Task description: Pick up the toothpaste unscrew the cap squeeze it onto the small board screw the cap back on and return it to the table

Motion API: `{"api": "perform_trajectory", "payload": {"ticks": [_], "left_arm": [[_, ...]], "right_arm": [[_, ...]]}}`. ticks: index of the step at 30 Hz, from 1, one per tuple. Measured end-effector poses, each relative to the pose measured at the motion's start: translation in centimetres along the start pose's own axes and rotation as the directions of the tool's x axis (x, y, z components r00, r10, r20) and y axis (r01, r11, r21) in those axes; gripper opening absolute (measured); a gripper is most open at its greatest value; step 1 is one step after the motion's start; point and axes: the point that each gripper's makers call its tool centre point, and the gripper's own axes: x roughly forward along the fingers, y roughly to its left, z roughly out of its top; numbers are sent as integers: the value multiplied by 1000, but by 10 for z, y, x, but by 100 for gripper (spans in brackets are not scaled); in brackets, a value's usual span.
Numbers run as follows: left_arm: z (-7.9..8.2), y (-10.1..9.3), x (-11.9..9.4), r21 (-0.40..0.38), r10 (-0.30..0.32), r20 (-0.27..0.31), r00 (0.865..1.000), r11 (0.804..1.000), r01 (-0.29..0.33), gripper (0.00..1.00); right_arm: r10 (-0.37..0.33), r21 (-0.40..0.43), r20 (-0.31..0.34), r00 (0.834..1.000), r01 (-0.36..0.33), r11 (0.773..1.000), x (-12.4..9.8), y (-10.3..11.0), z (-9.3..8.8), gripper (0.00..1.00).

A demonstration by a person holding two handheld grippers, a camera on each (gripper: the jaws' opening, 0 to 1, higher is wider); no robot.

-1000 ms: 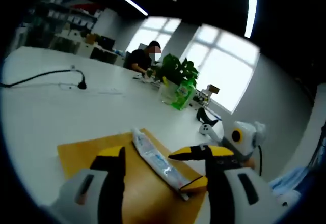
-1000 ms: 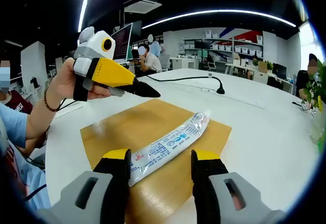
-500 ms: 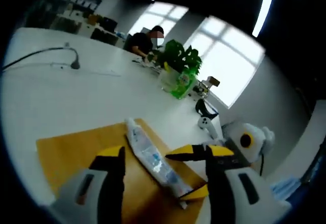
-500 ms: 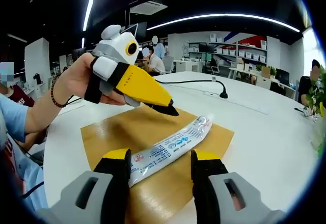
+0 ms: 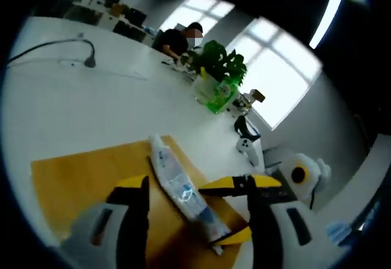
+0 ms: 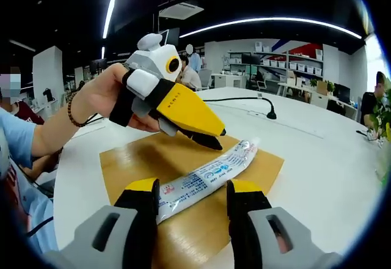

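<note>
White table [image 6: 317,140] holds a board [image 6: 131,162]; on it, toothpaste [image 6: 204,177] lies between right gripper's [image 6: 190,189] open, empty jaws; left gripper [image 6: 204,136] hovers above, nearly closed, empty

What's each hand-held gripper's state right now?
Left hand-held gripper: open, holding nothing, over the toothpaste tube.
Right hand-held gripper: open, holding nothing, jaws either side of the tube's flat end.

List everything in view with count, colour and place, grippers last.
toothpaste tube: 1, white with blue print, lying on the board
board: 1, tan wood, on the table
table: 1, white
cable: 1, black, far across the table
potted plant: 1, green, far table edge
left gripper: 1, yellow and black, above the tube's far end, in a hand
right gripper: 1, yellow-tipped, open, astride the tube's near end
</note>
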Motion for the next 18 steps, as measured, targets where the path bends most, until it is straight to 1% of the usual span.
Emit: {"api": "perform_trajectory", "payload": {"ticks": [2, 5, 7, 8, 9, 10, 12, 14, 18], "left_arm": [[-3, -2, 2, -17, -14, -4, 1000, 1000, 14, 67], [4, 0, 2, -20, -23, 6, 1000, 1000, 23, 70], [10, -1, 0, -36, -51, 17, 999, 998, 52, 71], [11, 0, 0, -45, -52, 16, 999, 998, 53, 71], [8, -1, 1, -51, -51, 9, 999, 997, 51, 71], [6, 0, 2, -50, -50, -2, 999, 998, 49, 70], [5, -1, 3, -43, -47, -5, 999, 998, 47, 70], [7, 0, 2, -45, -45, -2, 999, 998, 45, 70], [7, 1, 4, -56, -45, -1, 999, 997, 45, 68]], "right_arm": [[1, 5, -1, 1000, -1, 1000, 0, 0, 0, 46], [5, 13, 0, 1000, -5, 1000, 1, 0, -1, 46], [8, 1, 4, 1000, -8, 1000, 1, -1, 0, 46], [9, -6, 7, 1000, -9, 1000, 2, -1, 0, 46], [10, -7, 7, 1000, -10, 1000, 2, -1, 0, 46], [12, -4, 7, 1000, -12, 1000, 2, -1, 0, 46], [14, -4, 9, 1000, -14, 1000, 2, -1, 0, 45], [17, -8, 12, 1000, -17, 1000, 2, 0, 0, 45], [24, -15, 17, 1000, -24, 1000, 2, 0, 0, 44]]}}
